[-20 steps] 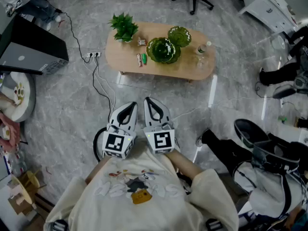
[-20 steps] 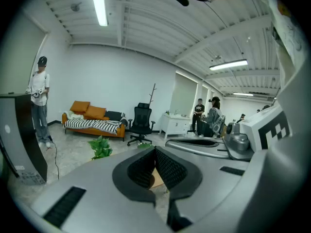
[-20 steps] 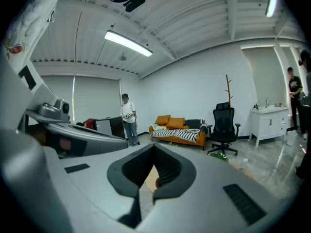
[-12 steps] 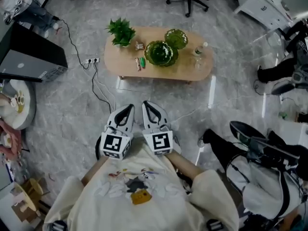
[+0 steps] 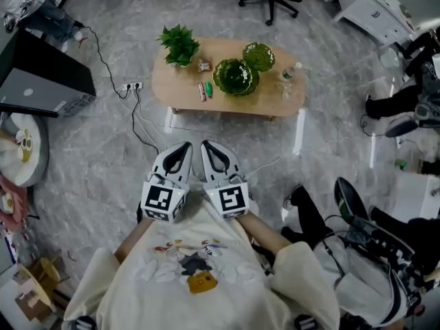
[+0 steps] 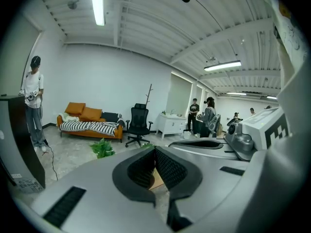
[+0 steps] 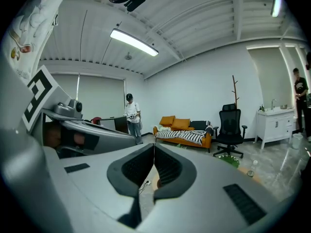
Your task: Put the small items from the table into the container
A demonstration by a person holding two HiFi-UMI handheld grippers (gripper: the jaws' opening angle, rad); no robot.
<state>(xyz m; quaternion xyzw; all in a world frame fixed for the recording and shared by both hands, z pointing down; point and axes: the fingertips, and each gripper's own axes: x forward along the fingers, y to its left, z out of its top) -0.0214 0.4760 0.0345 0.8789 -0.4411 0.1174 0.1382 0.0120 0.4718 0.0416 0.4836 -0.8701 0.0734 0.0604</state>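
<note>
Change from earlier: very little. Your two grippers stay side by side at your chest, closed as before. In the head view the table [image 5: 268,100] has drifted a touch toward 4 o'clock. The dark shoe [image 5: 350,199] of the person seated at your 4 o'clock now sits lower.
Left gripper [image 5: 185,146]: its jaws are closed tip to tip with nothing between them. It points toward 12 o'clock and hangs over the grey floor [image 5: 103,150], well short of the table.
Right gripper [image 5: 207,146]: its jaws are pressed together and hold nothing. It lies just beside the left gripper and points the same way.
Container: a large green bowl [image 5: 236,76] stands near the middle of the table, at 12 o'clock from you.
Small items: a red stick [image 5: 201,91] and a green stick [image 5: 207,89] lie side by side on the table at 8 o'clock from the large green bowl.
Long axis: both sticks run roughly from 12 to 6 o'clock. They are too small to tell one end from the other.
Third item: a small pale item [image 5: 204,65] lies at 10 o'clock from the large green bowl. Its shape is too small to make out.
Other things on the table: a smaller green bowl [image 5: 258,56] at 1 o'clock from the large one, a bottle [image 5: 290,72] at 3 o'clock, and a plant [image 5: 180,43] at the left end.
</note>
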